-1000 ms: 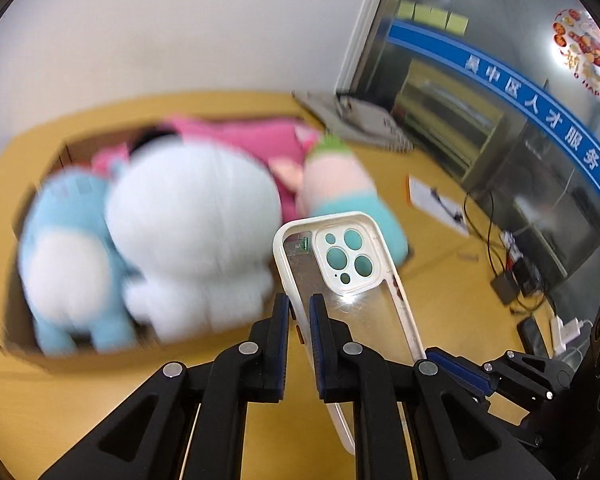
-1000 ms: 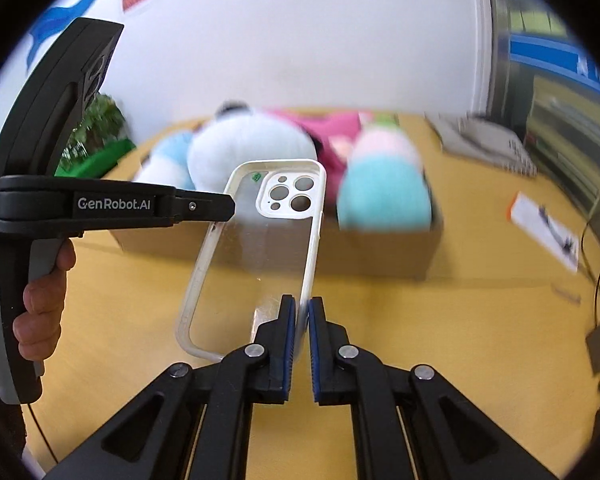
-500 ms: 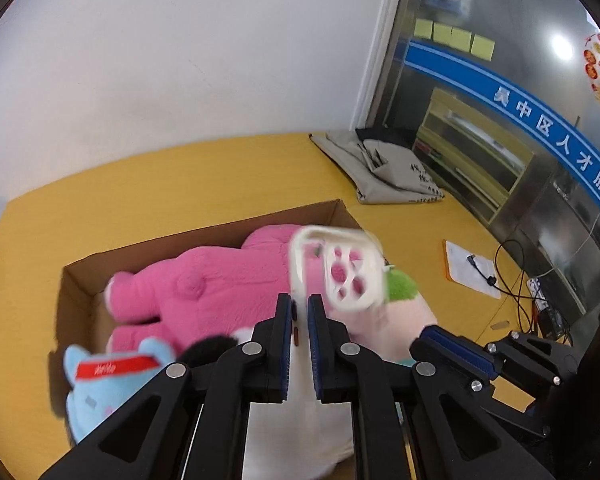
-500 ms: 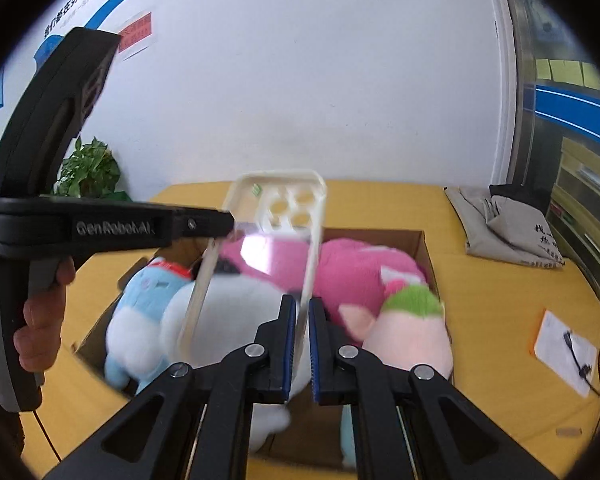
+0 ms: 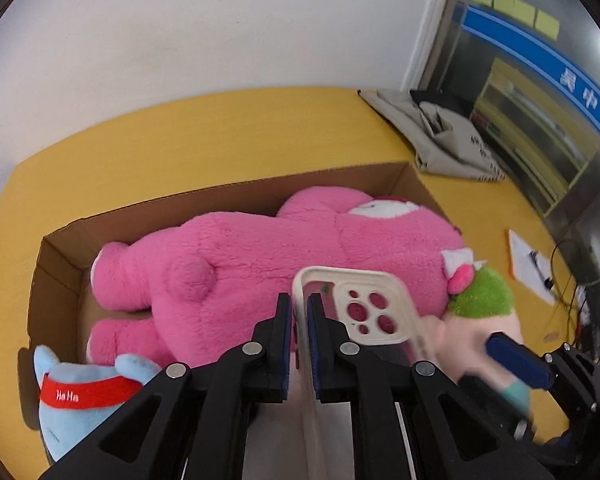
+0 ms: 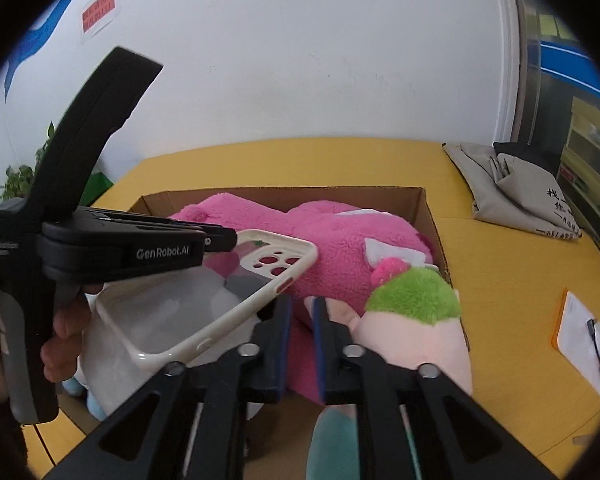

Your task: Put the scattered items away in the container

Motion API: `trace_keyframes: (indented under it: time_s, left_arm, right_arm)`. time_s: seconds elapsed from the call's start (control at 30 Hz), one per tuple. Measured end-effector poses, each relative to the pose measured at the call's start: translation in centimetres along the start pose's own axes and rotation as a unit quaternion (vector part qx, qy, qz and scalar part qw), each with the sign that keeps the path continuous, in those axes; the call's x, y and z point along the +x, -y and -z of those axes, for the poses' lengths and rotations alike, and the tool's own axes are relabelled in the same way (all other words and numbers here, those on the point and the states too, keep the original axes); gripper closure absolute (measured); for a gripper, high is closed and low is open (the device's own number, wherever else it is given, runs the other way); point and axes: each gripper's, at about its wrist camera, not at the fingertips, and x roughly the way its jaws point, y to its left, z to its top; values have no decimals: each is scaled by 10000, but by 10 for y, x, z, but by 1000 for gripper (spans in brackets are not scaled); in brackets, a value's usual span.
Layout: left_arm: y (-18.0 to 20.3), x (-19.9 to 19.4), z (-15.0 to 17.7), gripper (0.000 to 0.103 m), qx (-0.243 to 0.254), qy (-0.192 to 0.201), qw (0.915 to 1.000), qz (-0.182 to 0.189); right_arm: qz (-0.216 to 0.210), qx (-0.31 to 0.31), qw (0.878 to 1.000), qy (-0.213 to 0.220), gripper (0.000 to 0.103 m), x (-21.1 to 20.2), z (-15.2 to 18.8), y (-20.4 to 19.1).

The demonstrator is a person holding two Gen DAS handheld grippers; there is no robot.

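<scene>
A clear phone case with a cream rim (image 5: 360, 308) (image 6: 180, 312) hangs over the open cardboard box (image 5: 220, 196) (image 6: 284, 192). My left gripper (image 5: 299, 320) (image 6: 224, 240) is shut on the case's rim near the camera holes. The jaws of my right gripper (image 6: 302, 320) (image 5: 516, 364) are opening. Only pink plush shows between them, and the case's long edge lies just left of its left finger. In the box lie a big pink plush (image 5: 280, 248) (image 6: 332, 232), a green-topped plush (image 5: 484, 300) (image 6: 412, 292), a blue plush (image 5: 80, 400) and a white plush (image 6: 108, 364).
The box sits on a yellow table (image 5: 180, 148) (image 6: 520, 280). A folded grey cloth bag (image 5: 448, 140) (image 6: 512, 188) lies behind it to the right. An orange-edged paper (image 5: 532, 268) (image 6: 584, 340) and cables (image 5: 572, 300) lie at the right. A person's hand (image 6: 64, 328) holds the left gripper.
Both grippers carried the case from in front of the box to above the plush toys. The right gripper's jaws parted off the case's edge, and the case now tilts flatter in the left gripper.
</scene>
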Motion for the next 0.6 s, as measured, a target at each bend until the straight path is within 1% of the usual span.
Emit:
trace_keyframes:
  time_s: [0.03, 0.07, 0.1, 0.17, 0.23, 0.3, 0.4, 0.5, 0.57, 0.6]
  left_arm:
    - [-1, -7, 0, 91, -31, 58, 10000, 18]
    - [-2, -13, 0, 82, -33, 119, 9999, 6]
    - [-2, -20, 1, 74, -30, 199, 9998, -15]
    - [-6, -41, 5, 30, -68, 433, 9990, -52]
    - [-13, -64, 13, 18, -122, 697, 9974, -98]
    - [-22, -83, 27, 17, -78, 820, 9965, -150]
    - [-42, -103, 65, 17, -57, 854, 9958, -329]
    - [-69, -103, 109, 17, -223, 621, 9963, -555]
    - [-90, -97, 140, 17, -507, 371, 9964, -565]
    - [-99, -93, 154, 17, -674, 248, 9960, -524]
  right_arm:
    - [7, 15, 10000, 27, 39, -5, 1, -1]
    - [39, 25, 10000, 65, 23, -10, 3, -1]
    - [83, 12, 9999, 122, 23, -18, 5, -2]
    - [91, -24, 9998, 165, 23, -29, 8, -4]
    - [107, -26, 9997, 207, 23, -39, 11, -2]
    - [109, -102, 9995, 272, 23, -51, 18, -1]
    - [123, -161, 9996, 177, 23, -61, 35, -2]
    - [130, -39, 9999, -97, 23, -53, 57, -4]
    - [104, -72, 9995, -279, 23, -45, 73, -13]
    - [175, -124, 9992, -333, 23, -39, 80, -18]
